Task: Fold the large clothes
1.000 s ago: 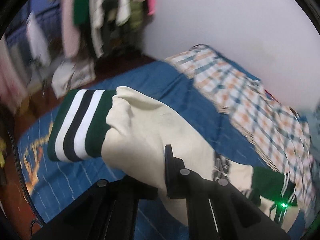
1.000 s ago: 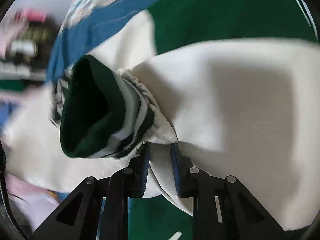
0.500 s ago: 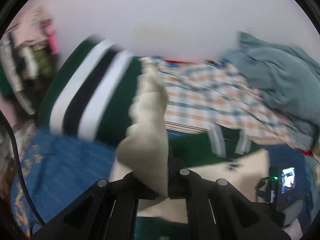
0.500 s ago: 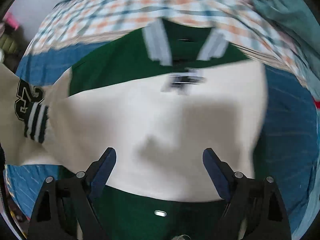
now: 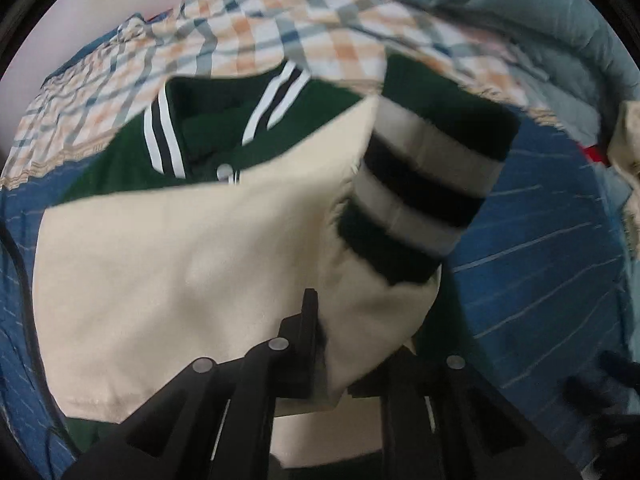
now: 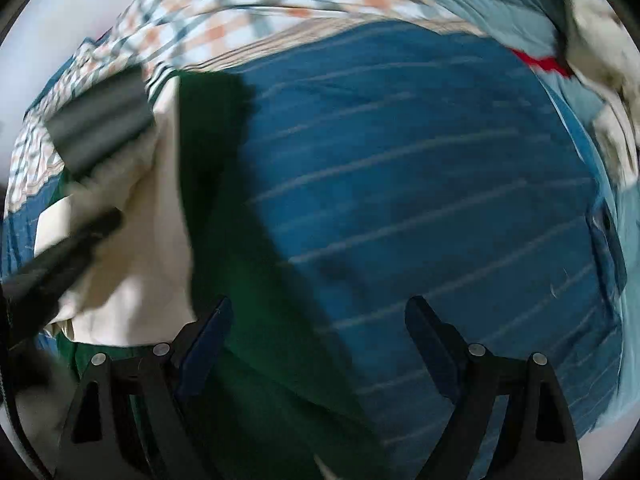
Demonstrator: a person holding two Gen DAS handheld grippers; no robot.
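Lying on blue bed (image 6: 420,168), one green-and-cream jacket (image 5: 168,280); one cream sleeve (image 5: 372,312) with striped cuff (image 5: 424,196) pinched in left tongs (image 5: 360,344). Right tongs (image 6: 320,344) spread wide, nothing held. One plaid blanket (image 5: 224,36) seen beyond.

Blue bedsheet (image 6: 420,184) with thin pale stripes covers the middle and right of the right wrist frame; same sheet at right and far left of the left wrist frame. Plaid blanket (image 5: 248,36), orange, teal and white checks, lies across the top, its fringed edge resting on the sheet. Grey-teal quilt (image 5: 520,12) bunched at upper right. Small red item (image 6: 540,62) at its edge, blurred. Cream fabric (image 6: 608,60) far right. White wall (image 5: 92,12) upper left.
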